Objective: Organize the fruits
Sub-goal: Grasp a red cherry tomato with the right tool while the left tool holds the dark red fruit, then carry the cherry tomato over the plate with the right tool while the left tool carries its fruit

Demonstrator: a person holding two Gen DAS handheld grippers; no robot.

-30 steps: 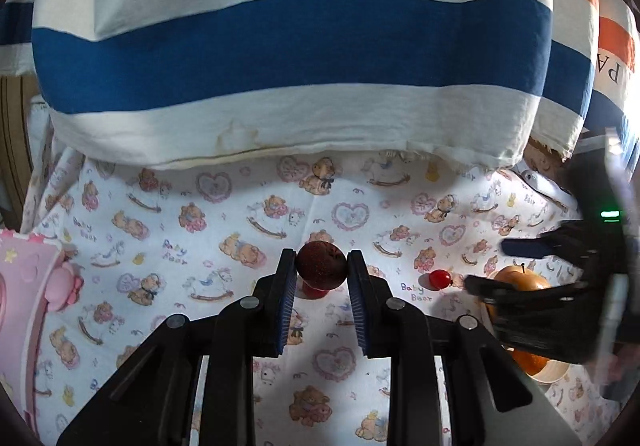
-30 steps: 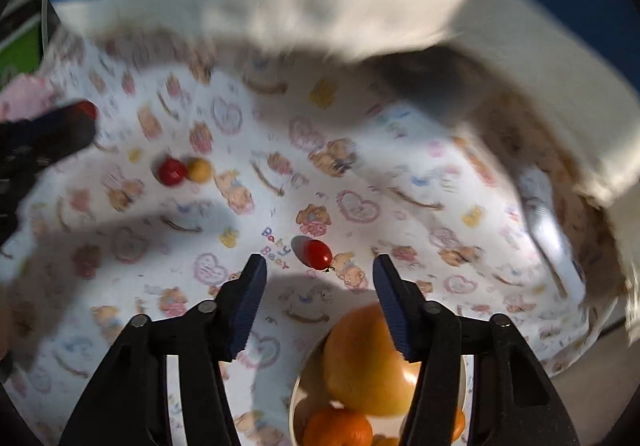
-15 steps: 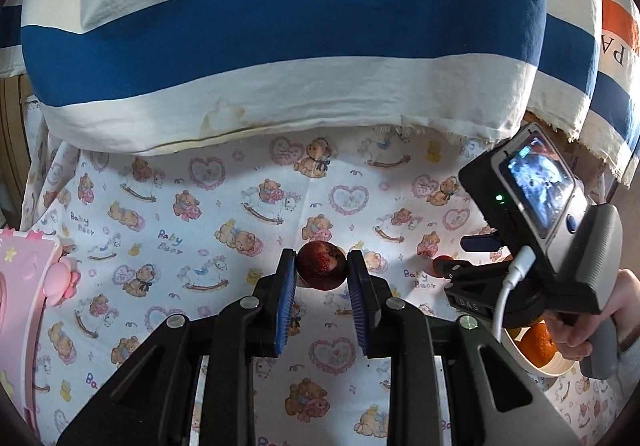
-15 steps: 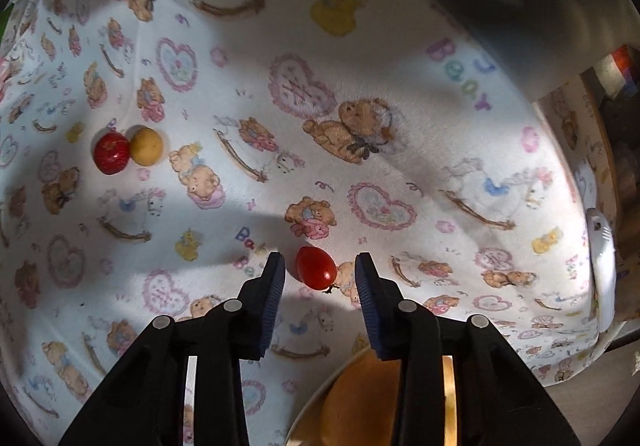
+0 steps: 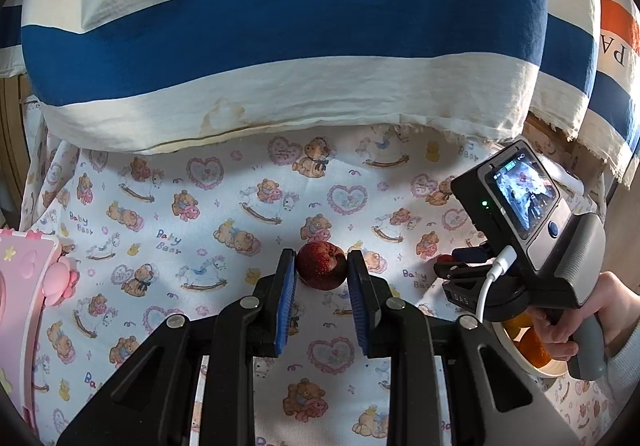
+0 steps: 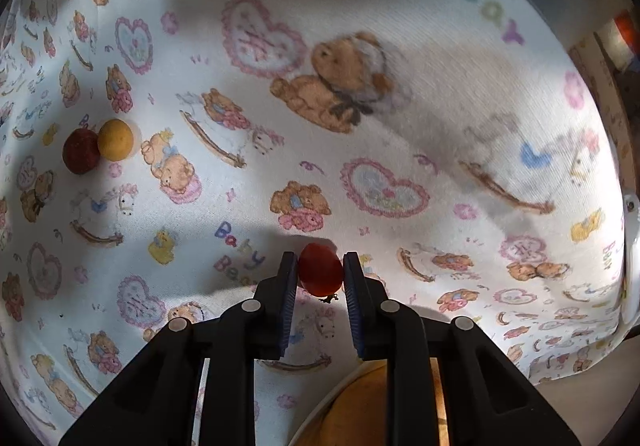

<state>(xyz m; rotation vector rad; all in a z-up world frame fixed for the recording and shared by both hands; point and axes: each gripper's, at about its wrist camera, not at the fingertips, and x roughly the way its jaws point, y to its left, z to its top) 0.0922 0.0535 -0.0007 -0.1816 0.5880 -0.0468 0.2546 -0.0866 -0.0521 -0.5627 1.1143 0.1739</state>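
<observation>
My left gripper (image 5: 321, 274) is shut on a dark red round fruit (image 5: 321, 265) and holds it over the bear-print cloth. My right gripper (image 6: 320, 272) has closed on a small red cherry tomato (image 6: 320, 269) lying on the cloth; its pads touch both sides. In the left wrist view the right gripper (image 5: 454, 264) is at the right, above a white bowl (image 5: 520, 362) of oranges (image 5: 534, 344). In the right wrist view the bowl's rim (image 6: 320, 412) and an orange (image 6: 352, 412) show below the fingers. A dark red fruit (image 6: 81, 156) and a yellow one (image 6: 115, 139) lie together at far left.
A big striped cushion (image 5: 280, 33) with "PARIS" lettering rises behind the cloth. A pink plastic toy (image 5: 24, 306) stands at the left edge. The person's hand (image 5: 576, 322) holds the right gripper's handle, whose screen (image 5: 520, 197) faces the camera.
My right gripper came down and forward to the cherry tomato and its jaws narrowed until they closed on it. My left gripper kept its hold on the dark red fruit and barely moved.
</observation>
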